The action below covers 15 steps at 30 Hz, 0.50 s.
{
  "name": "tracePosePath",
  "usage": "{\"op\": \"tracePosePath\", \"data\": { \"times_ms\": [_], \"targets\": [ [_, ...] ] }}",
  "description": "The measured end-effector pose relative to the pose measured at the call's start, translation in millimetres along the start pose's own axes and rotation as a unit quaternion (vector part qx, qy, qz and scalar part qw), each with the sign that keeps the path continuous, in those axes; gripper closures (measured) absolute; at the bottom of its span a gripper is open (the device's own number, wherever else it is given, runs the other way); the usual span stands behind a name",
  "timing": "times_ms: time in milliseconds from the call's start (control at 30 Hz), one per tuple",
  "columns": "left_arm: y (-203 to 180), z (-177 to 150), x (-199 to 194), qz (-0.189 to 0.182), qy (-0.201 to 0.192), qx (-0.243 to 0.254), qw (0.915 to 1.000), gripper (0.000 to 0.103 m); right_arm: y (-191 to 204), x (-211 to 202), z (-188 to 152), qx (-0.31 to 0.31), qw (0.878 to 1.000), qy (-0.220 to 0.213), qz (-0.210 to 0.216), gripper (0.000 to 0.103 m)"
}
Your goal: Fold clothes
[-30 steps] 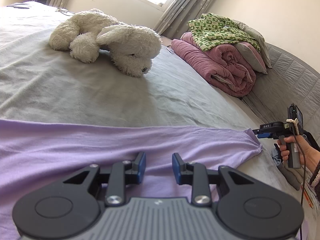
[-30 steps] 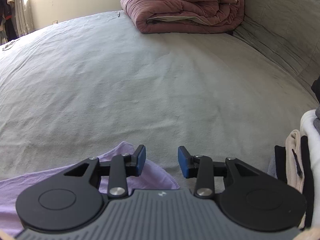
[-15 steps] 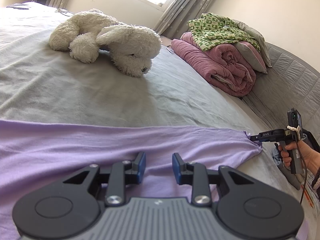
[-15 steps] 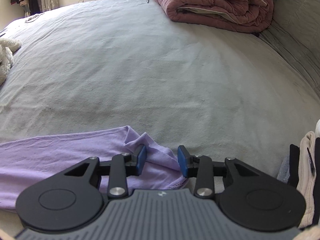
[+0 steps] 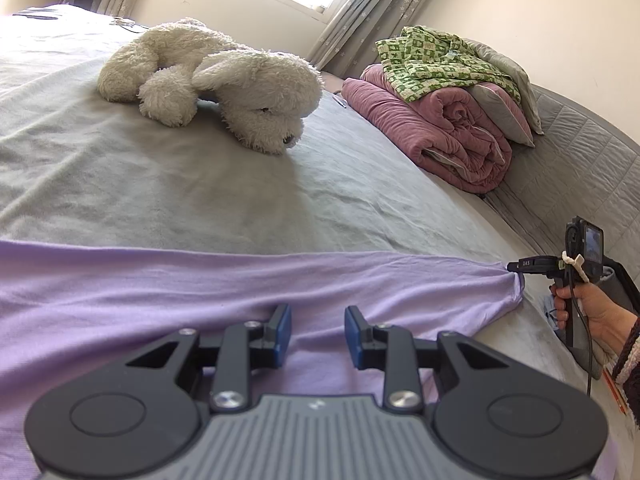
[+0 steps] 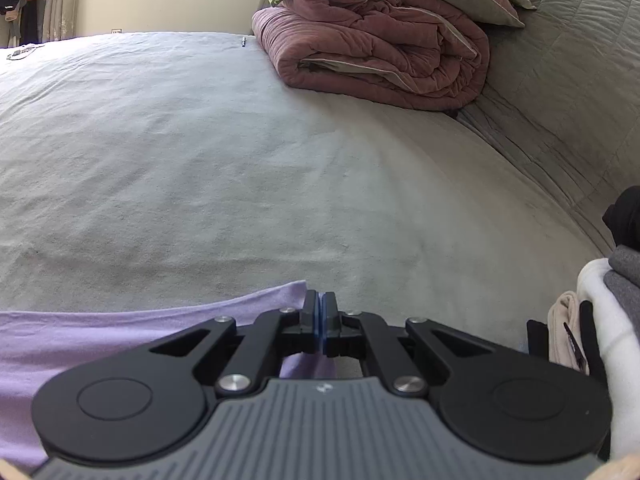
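**Right gripper pinching the shirt corner**

My right gripper (image 6: 320, 312) is clamped on a corner of the purple shirt (image 5: 168, 292). My left gripper (image 5: 317, 330) hovers spread apart over the shirt's middle. The shirt lies flat on the bed (image 5: 168, 184), the plush dog (image 5: 224, 80) well beyond it.

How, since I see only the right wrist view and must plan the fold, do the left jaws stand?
Observer: The left gripper has its jaws open over the purple garment, holding nothing.
Operator: Anything on the bed beyond the cloth there?
Observer: A white plush dog lies on the grey sheet, apart from the garment.
Operator: And my pinch, seen from outside?
Observer: Creases run along the garment to the corner held in the right gripper.
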<state>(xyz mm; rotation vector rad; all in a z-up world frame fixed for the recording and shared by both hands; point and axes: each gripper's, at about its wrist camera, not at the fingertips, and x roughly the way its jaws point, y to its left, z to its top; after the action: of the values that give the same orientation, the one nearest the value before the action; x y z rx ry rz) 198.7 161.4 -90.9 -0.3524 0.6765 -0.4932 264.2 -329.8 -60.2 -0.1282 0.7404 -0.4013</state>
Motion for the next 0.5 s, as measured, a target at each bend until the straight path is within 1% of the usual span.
{"op": "tracePosePath", "data": {
  "times_ms": [33, 100, 200, 267, 367, 467, 500],
  "targets": [
    [-0.1, 0.0, 0.0, 0.000, 0.000, 0.000, 1.0000, 0.073, -0.2, 0.1, 0.5, 0.002, 1.000, -0.001, -0.002, 0.103],
    [-0.4, -0.1, 0.1, 0.000, 0.000, 0.000, 1.0000, 0.073, -2.4, -1.8, 2.1, 0.013, 1.000, -0.003, -0.001, 0.092],
    [-0.6, -0.2, -0.4, 0.000, 0.000, -0.001, 1.0000, 0.073, -9.4, -8.5, 2.8, 0.033, 0.999, -0.005, 0.004, 0.083],
    [-0.8, -0.2, -0.5, 0.000, 0.000, 0.000, 1.0000, 0.073, -14.4, -16.1, -0.3, 0.050, 0.999, -0.002, 0.007, 0.064],
    [-1.1, -0.6, -0.4, 0.001, 0.000, 0.000, 1.0000, 0.073, -19.7, -28.0, -10.8, 0.073, 0.997, 0.010, 0.016, 0.063],
    [-1.2, -0.6, -0.4, 0.001, 0.000, 0.000, 1.0000, 0.073, -22.6, -40.3, -24.5, 0.104, 0.994, 0.030, 0.011, 0.063],
    [-1.2, -0.7, -0.4, 0.001, 0.000, 0.000, 1.0000, 0.073, -24.6, -44.4, -29.6, 0.121, 0.992, 0.034, 0.021, 0.063]
  ]
}}
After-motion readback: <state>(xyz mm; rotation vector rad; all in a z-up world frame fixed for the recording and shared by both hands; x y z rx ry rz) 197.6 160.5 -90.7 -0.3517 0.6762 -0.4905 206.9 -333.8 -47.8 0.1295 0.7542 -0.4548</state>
